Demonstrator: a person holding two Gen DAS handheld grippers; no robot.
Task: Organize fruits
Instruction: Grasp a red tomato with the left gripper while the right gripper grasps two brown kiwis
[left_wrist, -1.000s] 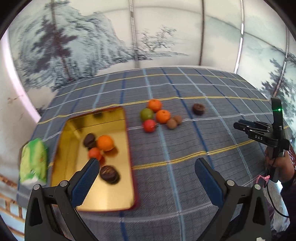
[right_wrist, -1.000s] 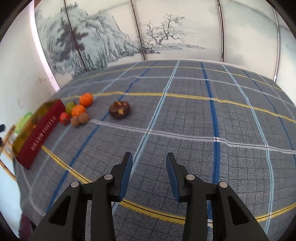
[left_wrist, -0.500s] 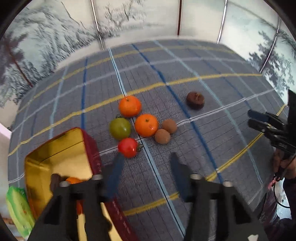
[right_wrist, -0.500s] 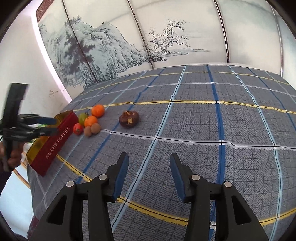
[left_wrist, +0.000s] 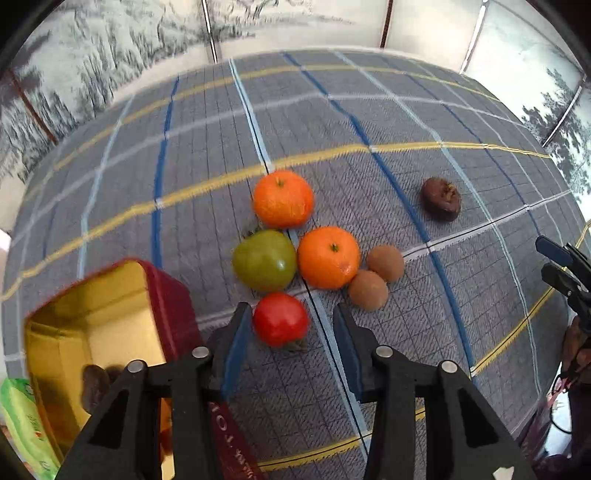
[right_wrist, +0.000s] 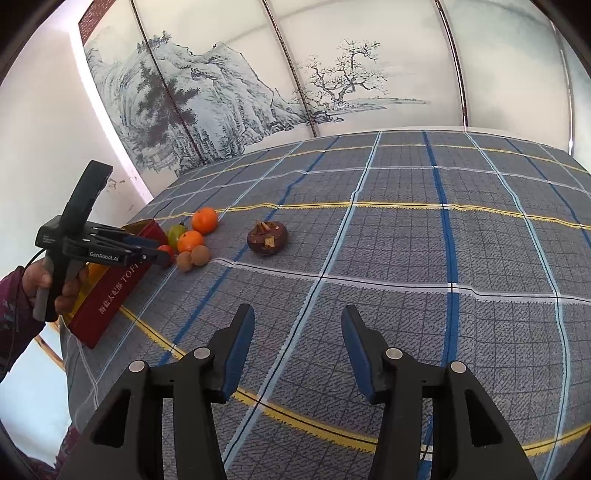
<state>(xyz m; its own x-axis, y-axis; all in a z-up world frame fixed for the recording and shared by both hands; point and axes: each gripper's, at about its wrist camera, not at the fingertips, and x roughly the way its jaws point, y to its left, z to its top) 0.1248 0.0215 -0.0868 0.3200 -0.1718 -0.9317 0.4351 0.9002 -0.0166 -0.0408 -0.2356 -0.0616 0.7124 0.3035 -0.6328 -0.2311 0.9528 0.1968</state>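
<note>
My left gripper is open, its fingers on either side of a red tomato on the checked cloth, the left pad close to it. Behind the tomato lie a green tomato, two oranges, two kiwis and a dark mangosteen. A red tin with a gold inside stands at the left with fruit in it. My right gripper is open and empty over bare cloth, far from the mangosteen.
A green packet lies left of the tin. A painted screen stands behind the table. The table's left edge shows by the tin in the right wrist view, where the left gripper reaches over it.
My left gripper has swung from over the tin to the fruit cluster, come down to the red tomato and narrowed. My right gripper has risen a little and stayed open.
</note>
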